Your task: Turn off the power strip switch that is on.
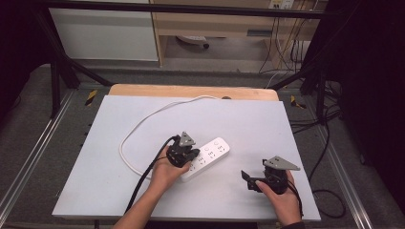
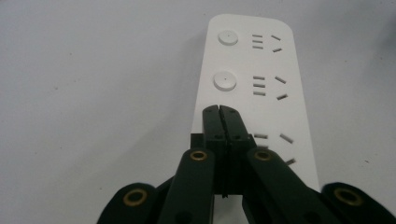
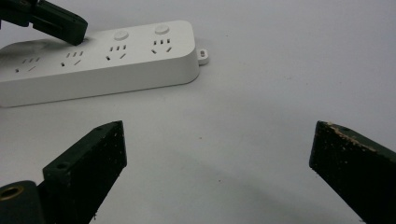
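Two bare forearms come in from the bottom of the high view, one hand on each tool. At the left, the person's left hand [image 1: 165, 172] reaches forward over the white table top [image 1: 114, 191] and holds the left gripper [image 1: 187, 156] tipped down onto the long white plastic power strip [image 1: 206, 157]. In the left gripper view its two black jaws are pressed tight together with nothing between them, and their tips sit over the strip just below the second round button [image 2: 224, 80]. Whether the tips touch the strip I cannot tell.

At the right, the right hand [image 1: 279, 193] rests low on the table near the front edge, well apart from the strip. It holds the right gripper [image 1: 248, 179], which points to the left toward the strip. In the right gripper view its jaws stand wide apart and hold nothing.

Near the middle of the table lies the power strip, flat with its sockets facing up. Its long side runs slantwise, from near the left hand up and to the right. A thin white cord [image 1: 143, 121] loops from it to the far edge.
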